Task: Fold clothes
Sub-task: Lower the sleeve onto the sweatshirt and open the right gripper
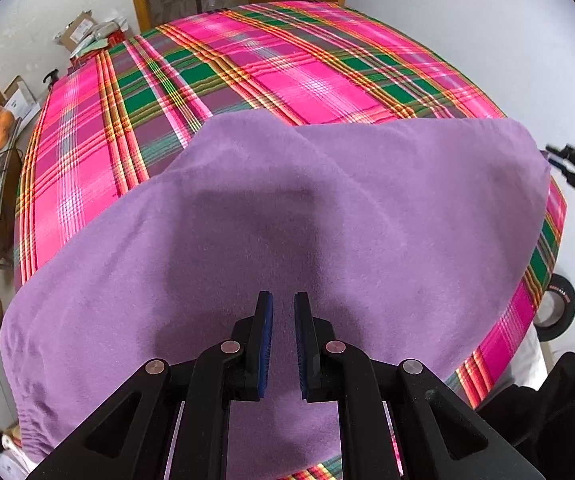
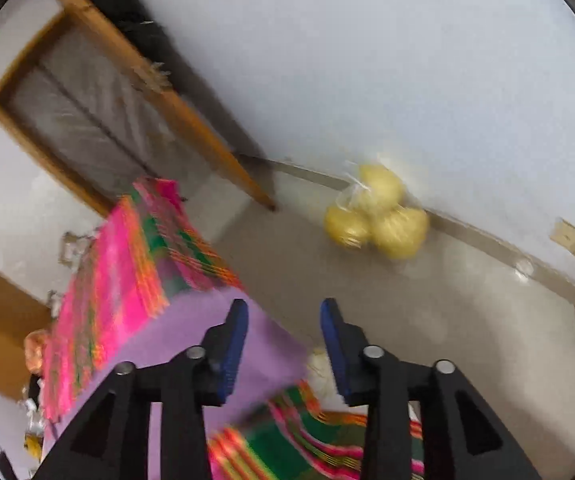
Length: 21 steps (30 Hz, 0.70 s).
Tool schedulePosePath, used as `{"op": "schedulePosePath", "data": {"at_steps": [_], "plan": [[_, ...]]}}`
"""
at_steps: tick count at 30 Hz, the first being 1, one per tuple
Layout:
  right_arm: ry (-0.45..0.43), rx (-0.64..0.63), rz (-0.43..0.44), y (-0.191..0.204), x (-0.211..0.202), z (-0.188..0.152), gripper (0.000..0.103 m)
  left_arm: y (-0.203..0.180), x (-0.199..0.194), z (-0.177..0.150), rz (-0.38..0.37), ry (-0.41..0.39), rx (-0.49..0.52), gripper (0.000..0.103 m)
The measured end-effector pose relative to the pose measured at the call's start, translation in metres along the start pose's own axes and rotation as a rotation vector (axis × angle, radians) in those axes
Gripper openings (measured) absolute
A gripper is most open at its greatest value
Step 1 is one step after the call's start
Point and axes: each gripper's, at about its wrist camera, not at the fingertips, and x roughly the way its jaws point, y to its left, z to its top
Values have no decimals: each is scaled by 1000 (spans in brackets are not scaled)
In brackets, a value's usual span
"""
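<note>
- The left claw (image 1: 283,312) hovers over the near part of a purple cloth (image 1: 247,232), fingers slightly parted with nothing between them.
- The cloth lies spread on a plaid-covered tabletop (image 1: 247,64), one corner folded over.
- The right claw (image 2: 283,320), fingers wide apart and empty, is at the cloth's right corner (image 2: 263,344), beyond the tabletop's edge.
</note>
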Motion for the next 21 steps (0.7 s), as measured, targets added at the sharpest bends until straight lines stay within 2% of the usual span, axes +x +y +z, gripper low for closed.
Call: {"op": "schedulePosePath", "data": {"at_steps": [3,5,8,9,10,11,12,17,21], "plan": [[62,-98,74,18,23,18,48,-3,-1,1,-2,-3,2,11],[110,-103,76,20,44,26,48,-4,-2,2,-3,-7,3,11],[232,-68,158,18,75,31,49,-5,-3,1,-6,-9,1,11],[269,-66,173,19,80,29,48,-5,-3,1,-6,-10,1,11],[305,-65,188,21,86,26,41,-6,-3,1,-7,-11,0,11],[296,-70,207,22,84,26,19,-6,-3,1,-7,-11,-1,11],[267,-86,208,26,80,28,15,-7,-2,1,-8,-11,-2,11],[18,-175,269,40,38,37,16,-8,0,2,-13,-8,-1,11],[67,-261,-37,45,52,29,22,-9,-2,2,-15,-13,1,11]]}}
